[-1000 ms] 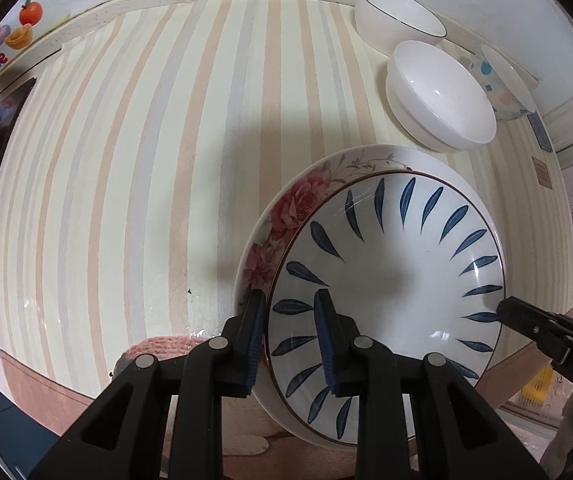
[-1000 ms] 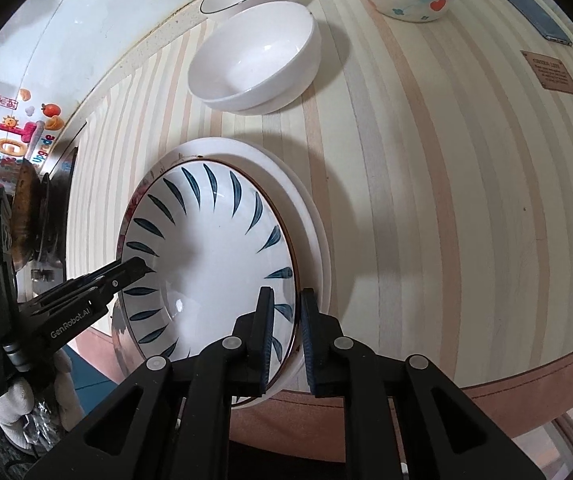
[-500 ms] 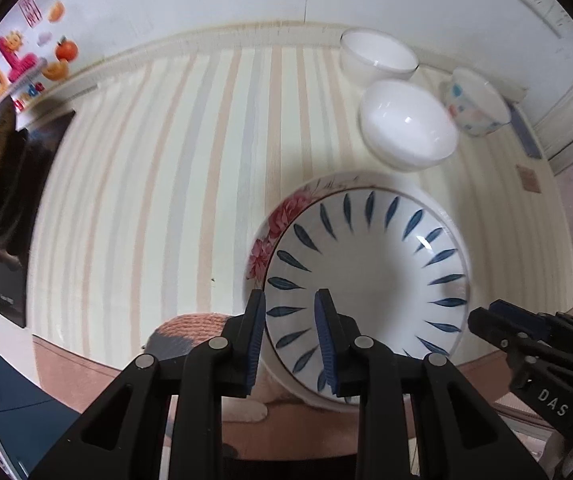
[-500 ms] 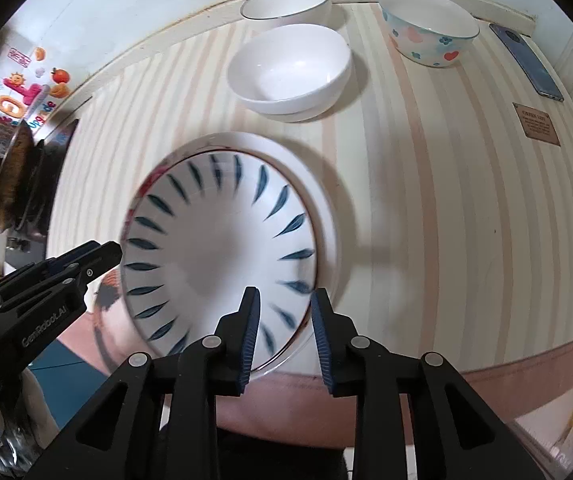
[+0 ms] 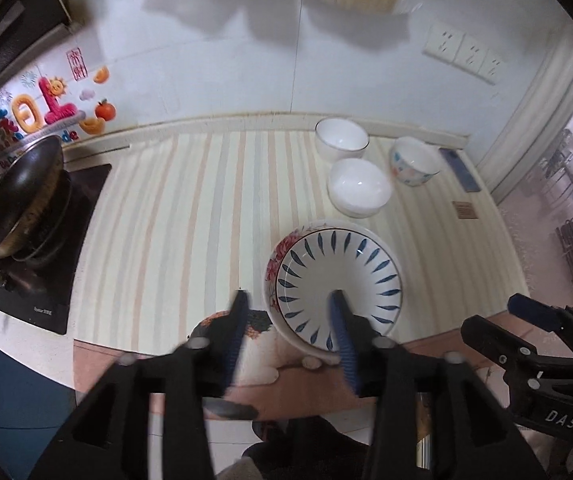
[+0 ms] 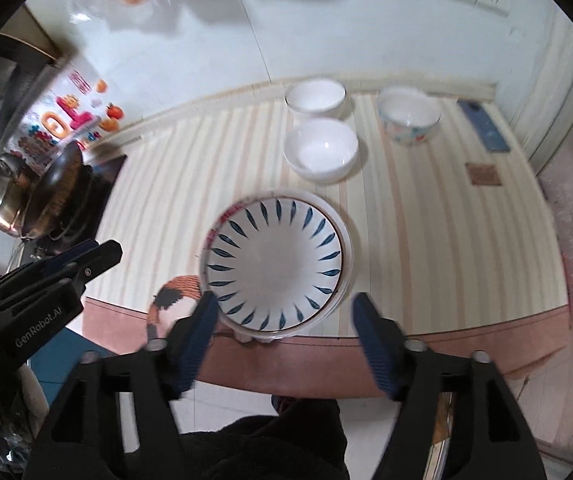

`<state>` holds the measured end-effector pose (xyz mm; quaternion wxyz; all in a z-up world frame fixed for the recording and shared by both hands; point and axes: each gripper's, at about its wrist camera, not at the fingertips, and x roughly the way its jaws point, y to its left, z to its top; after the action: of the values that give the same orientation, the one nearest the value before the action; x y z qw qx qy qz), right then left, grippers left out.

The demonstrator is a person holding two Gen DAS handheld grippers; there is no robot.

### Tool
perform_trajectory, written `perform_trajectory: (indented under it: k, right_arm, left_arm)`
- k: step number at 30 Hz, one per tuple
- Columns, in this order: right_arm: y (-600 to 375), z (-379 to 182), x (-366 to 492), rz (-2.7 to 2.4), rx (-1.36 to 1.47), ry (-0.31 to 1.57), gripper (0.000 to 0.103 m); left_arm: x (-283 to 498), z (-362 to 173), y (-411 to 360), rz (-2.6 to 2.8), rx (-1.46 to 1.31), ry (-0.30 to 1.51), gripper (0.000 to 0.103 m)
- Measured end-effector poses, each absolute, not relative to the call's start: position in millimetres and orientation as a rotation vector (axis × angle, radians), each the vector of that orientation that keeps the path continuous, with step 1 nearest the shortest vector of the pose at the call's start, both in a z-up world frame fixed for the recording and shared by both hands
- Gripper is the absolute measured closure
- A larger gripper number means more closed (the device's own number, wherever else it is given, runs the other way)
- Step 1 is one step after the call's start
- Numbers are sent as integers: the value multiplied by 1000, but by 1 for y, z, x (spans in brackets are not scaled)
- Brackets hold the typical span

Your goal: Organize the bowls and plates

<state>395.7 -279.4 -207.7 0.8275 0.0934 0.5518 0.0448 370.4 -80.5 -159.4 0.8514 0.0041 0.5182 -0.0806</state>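
My left tongs (image 5: 288,336) are spread wide and empty, and my right tongs (image 6: 284,330) are spread and empty as well, both held above the counter's (image 6: 426,240) near edge. The blue-leaf plate (image 6: 274,268) sits stacked on the floral plate (image 5: 280,258) at that edge. The plates look finished, I judge. Next come the bowls: the white bowl (image 6: 320,150), the rimmed bowl (image 6: 315,97) just behind it, and the patterned bowl (image 6: 408,114) off to the side need nesting, calling for a rim pinch.

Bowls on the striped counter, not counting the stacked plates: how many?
3: a dark-rimmed white bowl at the back wall, a plain white bowl before it, a patterned bowl to their right.
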Motion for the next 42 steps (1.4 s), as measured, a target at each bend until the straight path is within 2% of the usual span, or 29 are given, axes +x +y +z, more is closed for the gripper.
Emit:
perform_trajectory:
  k: [1,3,13,22,31,42]
  right_arm:
    - [-277,-196,385,86,195,1151,17]
    - [-274,-185,374,69,184,1129,13]
    - [-259,-144,317,50,174,1083,10]
    - [-273,-149,318,66,206,1091,9]
    - [-334,-207,418,128,353,1122,9]
    - [-389,-325,603,209,383,1219,9]
  left_arm:
    - [366,-155,-79,-169,12,1087,34]
    - [356,-147,-75,-168,11,1073,22]
    - [316,-129,-65,-210,-13,1071,21]
    - [323,-129,-76,-204,-20,1055,21]
    - [420,-166,-107,-86,-15,1102,21]
    - [585,-282,-163,-36,-115,1333,21]
